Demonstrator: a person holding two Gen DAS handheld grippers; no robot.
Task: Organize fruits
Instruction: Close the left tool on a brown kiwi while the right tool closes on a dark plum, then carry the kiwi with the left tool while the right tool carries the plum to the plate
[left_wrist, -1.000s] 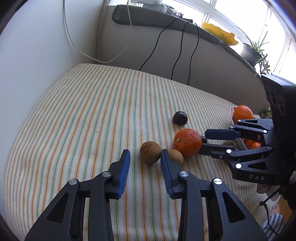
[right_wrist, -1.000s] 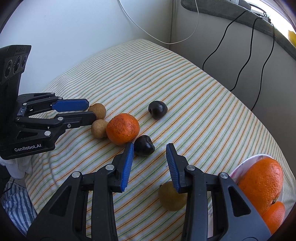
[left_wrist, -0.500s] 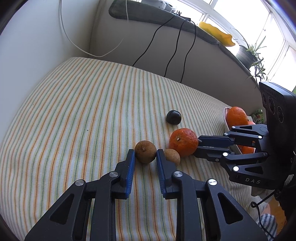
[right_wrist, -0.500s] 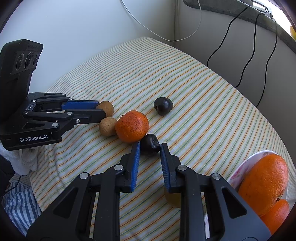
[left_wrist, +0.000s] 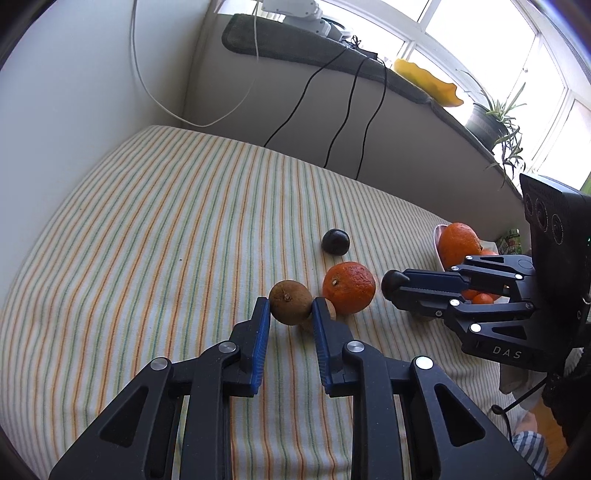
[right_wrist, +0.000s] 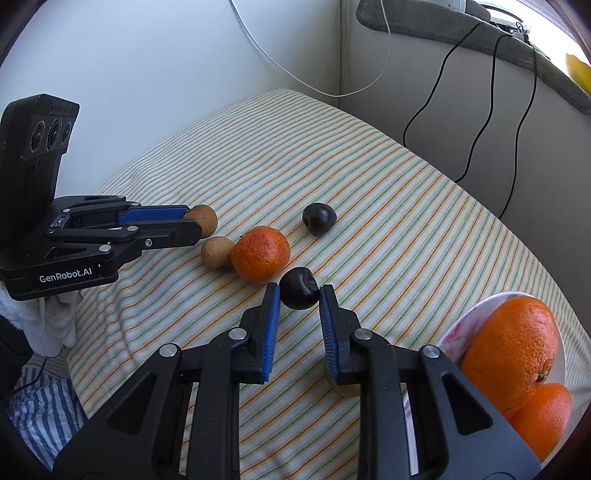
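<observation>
My left gripper (left_wrist: 290, 308) is shut on a brown round fruit (left_wrist: 290, 307); it also shows in the right wrist view (right_wrist: 192, 223). My right gripper (right_wrist: 298, 295) is shut on a dark plum (right_wrist: 299, 288), whose tip shows between its fingers in the left wrist view (left_wrist: 392, 281). An orange (left_wrist: 349, 287) lies between the two grippers. A second brown fruit (right_wrist: 216, 252) touches the orange. A second dark plum (left_wrist: 335, 241) lies behind. A white plate (right_wrist: 458, 328) at the right holds two oranges (right_wrist: 511, 350).
The fruits lie on a striped cloth (left_wrist: 166, 221) over a rounded table. A yellowish fruit (right_wrist: 345, 387) is partly hidden under my right finger. Black cables (left_wrist: 332, 122) hang down the back wall. Plants (left_wrist: 495, 118) stand on the sill.
Both grippers have moved forward and closed: the left on the brown fruit, the right on the near dark plum.
</observation>
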